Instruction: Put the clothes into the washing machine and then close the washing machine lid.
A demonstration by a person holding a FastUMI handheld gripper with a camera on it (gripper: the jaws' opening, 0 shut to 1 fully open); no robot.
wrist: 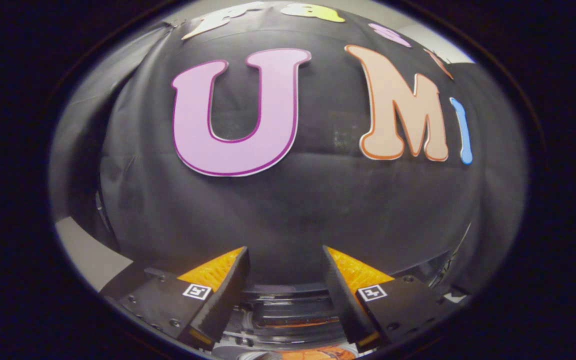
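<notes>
Black cloth wall is looming ahead while the tool (pixel 284 295) is hanging wide open and holding nothing above the washing machine (pixel 288 312), where something orange, likely clothes (pixel 318 354), is lying below; closing blindly risks missing the lid.

black booth wall (pixel 288 210), perhaps orange clothes (pixel 318 354)

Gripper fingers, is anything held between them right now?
No. In the gripper view the gripper is open with nothing between its fingers; through the gap shows the washing machine rim below and the black cloth wall beyond.
</notes>
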